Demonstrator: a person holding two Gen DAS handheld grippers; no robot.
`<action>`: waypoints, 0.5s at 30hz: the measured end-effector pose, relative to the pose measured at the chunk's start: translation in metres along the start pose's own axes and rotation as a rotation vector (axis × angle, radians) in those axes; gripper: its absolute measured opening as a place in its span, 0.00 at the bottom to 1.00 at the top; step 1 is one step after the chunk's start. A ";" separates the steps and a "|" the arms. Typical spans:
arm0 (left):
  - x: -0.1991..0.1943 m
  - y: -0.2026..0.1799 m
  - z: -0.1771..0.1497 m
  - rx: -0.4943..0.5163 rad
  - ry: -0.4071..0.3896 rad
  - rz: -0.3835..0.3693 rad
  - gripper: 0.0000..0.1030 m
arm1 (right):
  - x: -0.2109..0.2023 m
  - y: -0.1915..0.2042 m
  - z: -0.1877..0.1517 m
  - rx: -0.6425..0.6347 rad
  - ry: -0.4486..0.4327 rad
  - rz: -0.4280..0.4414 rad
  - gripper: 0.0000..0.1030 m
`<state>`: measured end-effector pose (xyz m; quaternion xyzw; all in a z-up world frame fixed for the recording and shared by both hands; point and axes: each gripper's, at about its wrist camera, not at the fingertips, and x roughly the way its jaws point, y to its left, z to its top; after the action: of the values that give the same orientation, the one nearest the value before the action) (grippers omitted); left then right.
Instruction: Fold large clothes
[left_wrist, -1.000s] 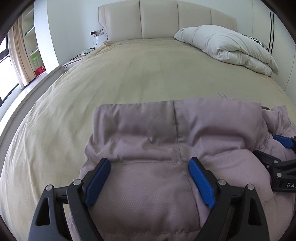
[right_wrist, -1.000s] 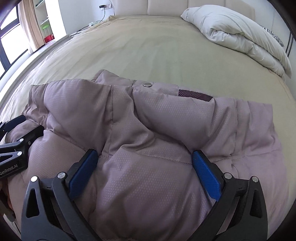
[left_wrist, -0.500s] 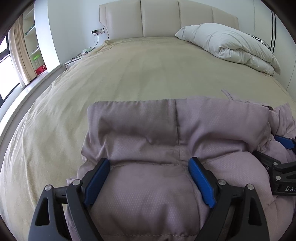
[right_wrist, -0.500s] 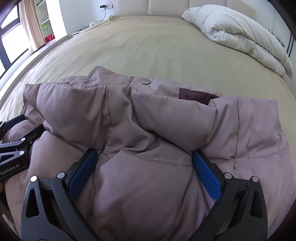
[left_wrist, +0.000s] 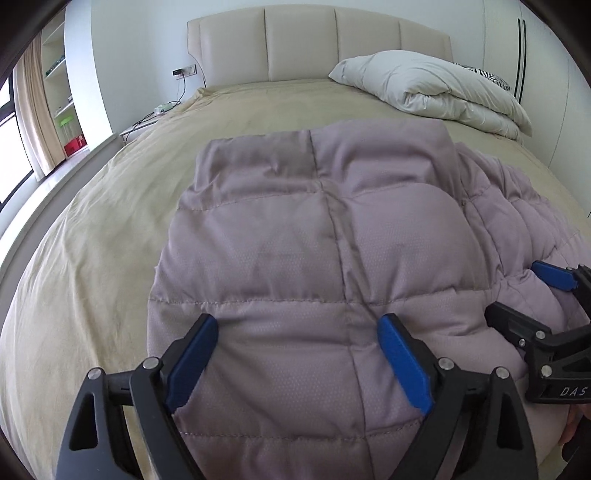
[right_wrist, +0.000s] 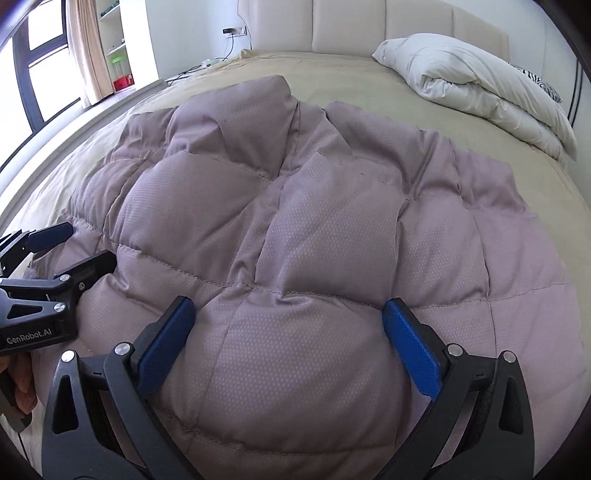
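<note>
Left wrist view first: your left gripper (left_wrist: 297, 354) sits over the near end of the mauve puffer jacket (left_wrist: 303, 258), jaws spread wide and opening a bit more, with a fat quilted panel bulging up between the blue pads (left_wrist: 192, 360). The pads touch the fabric at the sides, but it doesn't look clamped. The jacket lies on the beige bed (left_wrist: 110, 221), far end up toward the white duvet (left_wrist: 436, 88) by the headboard (left_wrist: 317, 48). Your right gripper (left_wrist: 546, 314) pokes in from the right edge, resting on the same jacket.

Right wrist view: your right gripper (right_wrist: 291, 339) is released too, jaws wide, padding puffed up between them. The jacket spreads out across the bed here, collar end farthest away. Your left gripper (right_wrist: 48, 254) shows at the left edge.
</note>
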<state>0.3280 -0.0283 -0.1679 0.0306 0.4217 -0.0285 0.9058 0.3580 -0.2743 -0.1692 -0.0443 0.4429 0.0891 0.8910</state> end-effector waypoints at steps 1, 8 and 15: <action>0.003 -0.001 0.001 0.007 0.005 0.009 0.91 | 0.002 0.002 0.000 -0.010 0.003 -0.018 1.00; -0.038 0.000 0.005 0.002 0.027 -0.009 0.80 | -0.055 -0.015 0.003 0.083 -0.019 0.018 1.00; -0.025 -0.010 -0.015 0.011 0.034 -0.014 0.87 | -0.060 -0.074 -0.068 0.121 -0.056 -0.019 1.00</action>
<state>0.3001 -0.0363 -0.1590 0.0334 0.4373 -0.0366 0.8980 0.2845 -0.3643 -0.1625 0.0080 0.4220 0.0547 0.9049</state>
